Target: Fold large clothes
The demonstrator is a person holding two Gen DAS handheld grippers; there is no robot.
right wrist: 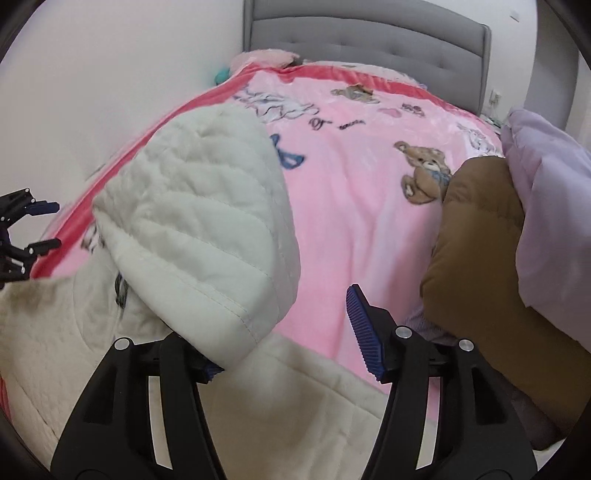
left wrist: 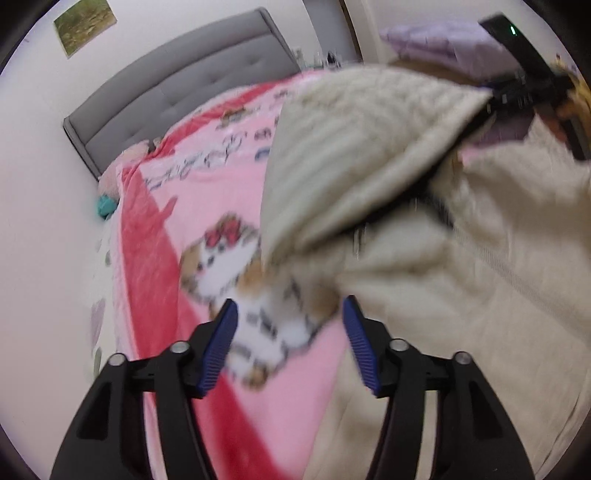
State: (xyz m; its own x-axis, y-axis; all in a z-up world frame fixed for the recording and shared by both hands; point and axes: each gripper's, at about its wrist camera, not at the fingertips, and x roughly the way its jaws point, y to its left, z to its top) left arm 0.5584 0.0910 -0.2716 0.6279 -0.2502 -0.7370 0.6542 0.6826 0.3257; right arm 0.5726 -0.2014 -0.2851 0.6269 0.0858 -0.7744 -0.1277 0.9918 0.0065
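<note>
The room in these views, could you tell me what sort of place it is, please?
Most likely a bedroom: a grey tufted headboard, a pink cartoon-print blanket spread over the bed, and a cream quilted jacket lying on it.

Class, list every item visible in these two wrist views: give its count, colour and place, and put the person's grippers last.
Quilted jacket: one, cream, near end of bed, one flap raised.
Blanket: one, pink with red border and teddy prints, covering the bed.
Headboard: one, grey, tufted, far end.
Brown garment: one, right side of bed.
Lilac garment: one, atop the brown one.
Picture: one, greenish, on wall.
Left gripper: black with blue pads, open, empty.
Right gripper: same colours, open, raised flap resting over its left finger.
</note>
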